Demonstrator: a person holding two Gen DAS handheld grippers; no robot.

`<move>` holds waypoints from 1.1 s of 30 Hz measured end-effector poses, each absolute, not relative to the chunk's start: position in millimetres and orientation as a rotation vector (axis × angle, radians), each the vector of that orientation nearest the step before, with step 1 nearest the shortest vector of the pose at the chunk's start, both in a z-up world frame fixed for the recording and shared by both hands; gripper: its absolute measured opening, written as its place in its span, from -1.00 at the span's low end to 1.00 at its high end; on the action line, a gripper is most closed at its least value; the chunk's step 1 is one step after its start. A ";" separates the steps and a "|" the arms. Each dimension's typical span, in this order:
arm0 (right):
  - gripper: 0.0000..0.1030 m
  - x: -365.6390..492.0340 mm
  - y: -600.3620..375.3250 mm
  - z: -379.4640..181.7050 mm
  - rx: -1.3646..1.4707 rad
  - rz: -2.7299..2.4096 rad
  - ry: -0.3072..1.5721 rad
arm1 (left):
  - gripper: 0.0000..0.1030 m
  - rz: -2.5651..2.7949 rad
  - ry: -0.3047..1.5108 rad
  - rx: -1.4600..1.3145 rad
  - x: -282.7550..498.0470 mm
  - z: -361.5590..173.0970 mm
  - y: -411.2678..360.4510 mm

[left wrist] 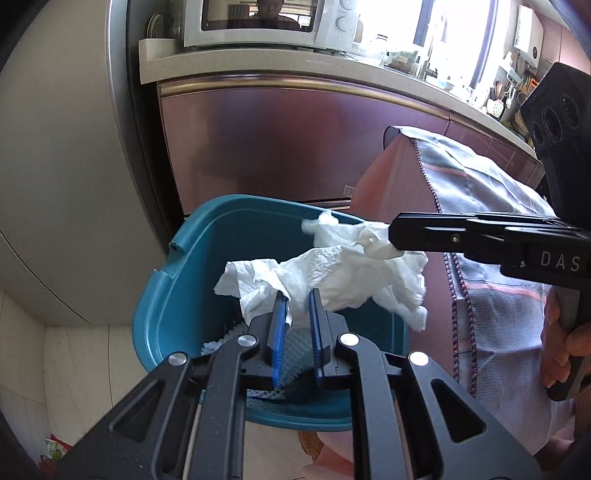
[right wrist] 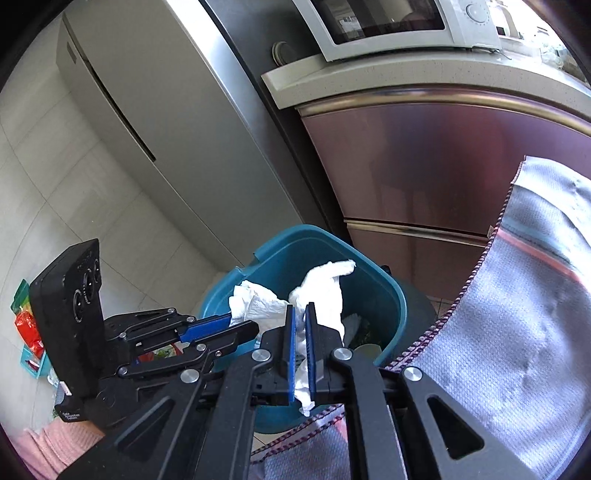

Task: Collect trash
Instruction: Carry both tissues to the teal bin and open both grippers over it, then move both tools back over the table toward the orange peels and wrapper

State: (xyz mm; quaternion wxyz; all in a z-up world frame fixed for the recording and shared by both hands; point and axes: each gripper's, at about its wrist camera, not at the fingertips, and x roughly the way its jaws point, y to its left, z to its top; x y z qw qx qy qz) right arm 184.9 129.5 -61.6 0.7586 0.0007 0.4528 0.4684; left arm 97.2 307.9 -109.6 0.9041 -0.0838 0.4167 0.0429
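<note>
Both tongs clenched on paper w/ no slack I can see: my left gripper (left wrist: 297, 295) has its blue pads (left wrist: 279, 325) pinching one crumpled white tissue (left wrist: 325, 277), and my right gripper (right wrist: 300, 310) is nipped onto a second white tissue (right wrist: 325, 291), a strip of it running down btwn the blue pads (right wrist: 291, 350) and poking out below. Both wads sit directly above the open mouth of the teal bin (left wrist: 173, 295), just over rim level, not touching its walls as far as I can tell. From the left wrist cam the right tool comes in from the right edge, its black fingers closed on the upper wad; from the right cam the left tool enters from the left, tips over the bin's near-left rim. Inside the bin there's already stuff: some pale netted or foam-looking material at the bottom, plus sth pale and round low on the right side in the right cam, can't ID it. Just right of the bin, a grey-blue cloth (left wrist: 491, 221) w/ pink stripes and stitched edge hangs over sth pink. Behind the bin, a maroon cabinet front (left wrist: 277, 140) under a pale countertop (left wrist: 258, 64) carrying a white microwave (left wrist: 266, 22). Left of that, a big grey fridge (right wrist: 147, 122). Pale tiled floor (right wrist: 55, 206), w/ colourful packets (right wrist: 27, 325) lying well off to the left.
</note>
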 end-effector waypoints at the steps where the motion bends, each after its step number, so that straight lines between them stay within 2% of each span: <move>1: -0.83 186.0 130.9 -63.4 0.001 1.010 0.994 | -0.77 0.089 0.865 -0.174 99.8 -111.5 307.1; 5: -0.80 186.3 130.1 -64.3 0.011 0.999 1.000 | -0.63 0.092 0.876 -0.198 108.5 -120.1 307.2; 14: -0.72 174.5 106.4 -60.4 0.035 0.985 0.977 | -0.60 0.090 0.881 -0.233 115.8 -130.5 302.4; 22: -0.67 157.1 85.1 -46.7 0.063 1.001 0.928 | -0.55 0.035 0.795 -0.226 108.2 -104.4 282.6; 27: -0.64 145.0 63.2 -35.1 0.072 1.006 0.877 | -0.44 -0.024 0.713 -0.205 93.5 -76.1 267.1; 30: -0.51 135.7 38.0 -30.0 0.073 0.992 0.839 | -0.36 -0.082 0.672 -0.207 86.8 -62.4 252.3; 33: -0.51 129.8 9.8 -26.5 0.095 0.957 0.818 | -0.35 -0.141 0.655 -0.188 83.3 -54.6 232.1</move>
